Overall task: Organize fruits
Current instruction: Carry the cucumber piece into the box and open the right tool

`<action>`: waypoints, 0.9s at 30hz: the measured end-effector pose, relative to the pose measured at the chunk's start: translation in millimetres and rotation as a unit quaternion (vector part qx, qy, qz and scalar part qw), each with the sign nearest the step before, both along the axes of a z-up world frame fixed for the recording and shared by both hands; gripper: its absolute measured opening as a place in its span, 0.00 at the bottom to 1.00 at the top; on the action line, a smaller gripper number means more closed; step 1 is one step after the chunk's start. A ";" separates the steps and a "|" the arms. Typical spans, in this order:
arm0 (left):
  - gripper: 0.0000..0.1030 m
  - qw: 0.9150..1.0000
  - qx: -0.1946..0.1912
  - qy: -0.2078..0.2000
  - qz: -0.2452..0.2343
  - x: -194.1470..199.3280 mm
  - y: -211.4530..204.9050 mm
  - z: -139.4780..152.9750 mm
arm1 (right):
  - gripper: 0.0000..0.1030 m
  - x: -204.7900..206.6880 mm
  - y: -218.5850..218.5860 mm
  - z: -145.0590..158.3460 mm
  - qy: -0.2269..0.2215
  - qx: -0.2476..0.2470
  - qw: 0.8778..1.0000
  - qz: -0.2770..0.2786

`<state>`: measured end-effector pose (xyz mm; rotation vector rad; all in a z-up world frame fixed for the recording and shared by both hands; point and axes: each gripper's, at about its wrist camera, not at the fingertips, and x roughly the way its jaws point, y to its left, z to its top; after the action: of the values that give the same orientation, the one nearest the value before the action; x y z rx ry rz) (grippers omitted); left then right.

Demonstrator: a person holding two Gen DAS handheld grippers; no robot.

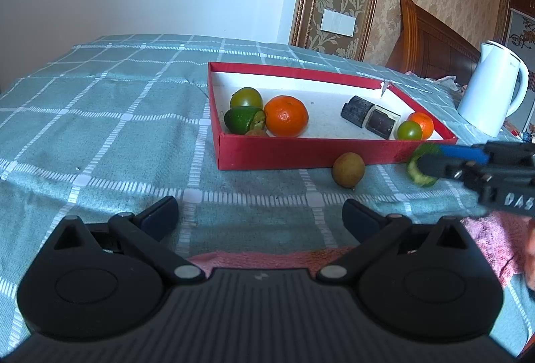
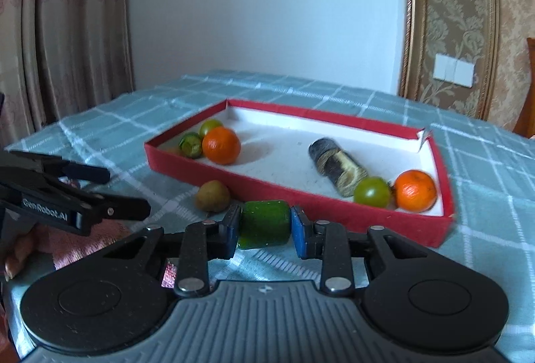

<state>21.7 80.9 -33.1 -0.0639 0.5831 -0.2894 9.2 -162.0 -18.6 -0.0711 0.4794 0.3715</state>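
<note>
1. Your left gripper (image 1: 260, 215) sits nearest in the left wrist view, jaws spread wide with nothing between them; past it a brown fruit (image 1: 348, 169) lies on the tablecloth (image 1: 100, 128) just before the red box (image 1: 301, 155).
2. Your right gripper (image 2: 265, 227) is clamped on a green cucumber piece (image 2: 264, 224), near the box's front wall.
</note>
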 end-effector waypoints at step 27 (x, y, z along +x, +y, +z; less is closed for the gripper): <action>1.00 1.000 0.006 0.000 0.000 -0.2 -2.3 -0.7 | 0.31 89.9 17.7 4.9 0.045 -0.020 0.998 -0.034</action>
<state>21.4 78.7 -33.8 -0.0520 0.5846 -0.2861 99.1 -144.3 -13.7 -0.0774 0.5767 0.2994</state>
